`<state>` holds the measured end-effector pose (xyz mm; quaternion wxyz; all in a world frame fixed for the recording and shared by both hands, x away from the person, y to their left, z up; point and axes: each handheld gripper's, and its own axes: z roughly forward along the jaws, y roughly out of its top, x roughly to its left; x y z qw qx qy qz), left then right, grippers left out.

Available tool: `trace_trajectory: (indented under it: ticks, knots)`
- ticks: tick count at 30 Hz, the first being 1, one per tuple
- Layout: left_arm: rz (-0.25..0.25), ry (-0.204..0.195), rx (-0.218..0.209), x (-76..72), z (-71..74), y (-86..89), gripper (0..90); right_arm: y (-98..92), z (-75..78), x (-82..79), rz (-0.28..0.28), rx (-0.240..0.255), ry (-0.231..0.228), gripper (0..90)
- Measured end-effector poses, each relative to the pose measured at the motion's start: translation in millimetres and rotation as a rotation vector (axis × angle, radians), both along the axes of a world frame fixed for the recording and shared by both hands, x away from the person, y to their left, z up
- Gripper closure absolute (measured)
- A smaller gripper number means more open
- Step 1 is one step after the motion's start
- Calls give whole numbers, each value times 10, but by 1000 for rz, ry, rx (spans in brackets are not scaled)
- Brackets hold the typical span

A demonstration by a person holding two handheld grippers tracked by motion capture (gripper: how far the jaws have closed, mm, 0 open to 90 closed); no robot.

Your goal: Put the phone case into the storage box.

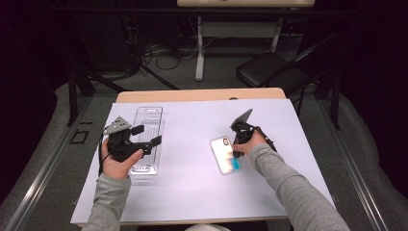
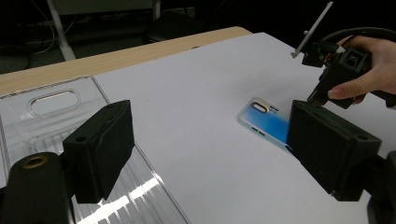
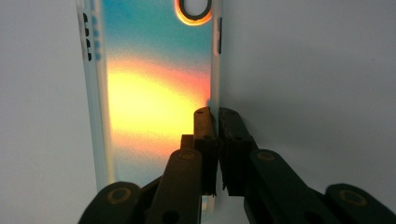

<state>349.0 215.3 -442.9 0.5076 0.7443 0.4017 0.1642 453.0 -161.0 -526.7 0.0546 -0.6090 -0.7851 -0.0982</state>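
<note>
On the white-covered desk (image 1: 192,192) in the high view, your right hand-held gripper (image 1: 239,142) meets the iridescent phone case (image 1: 224,154) at centre-right. Your left hand-held gripper (image 2: 205,154), jaws spread, hovers over the clear plastic tray (image 2: 51,105). In the right gripper view, your jaws pinch the case's right edge.

Your sleeves (image 1: 288,185) are plain grey and reach to the wrists. Each hand carries a black gripper: the left gripper (image 1: 146,135) has blocky matte jaws and a grey three-cornered plate on top, and the right gripper (image 3: 216,116) shows brass-coloured pivot screws along its black linkage, with a black cable trailing.
</note>
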Motion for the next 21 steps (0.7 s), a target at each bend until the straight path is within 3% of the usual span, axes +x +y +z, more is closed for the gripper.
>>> trace_trajectory:
  ticks: [8,21]
  knots:
    - [0,3,1,5,-9,-3,152,-8,15,0,-13,0,19,874]
    - [-3,2,-5,8,-19,-17,152,-33,45,-41,-5,25,-13,874]
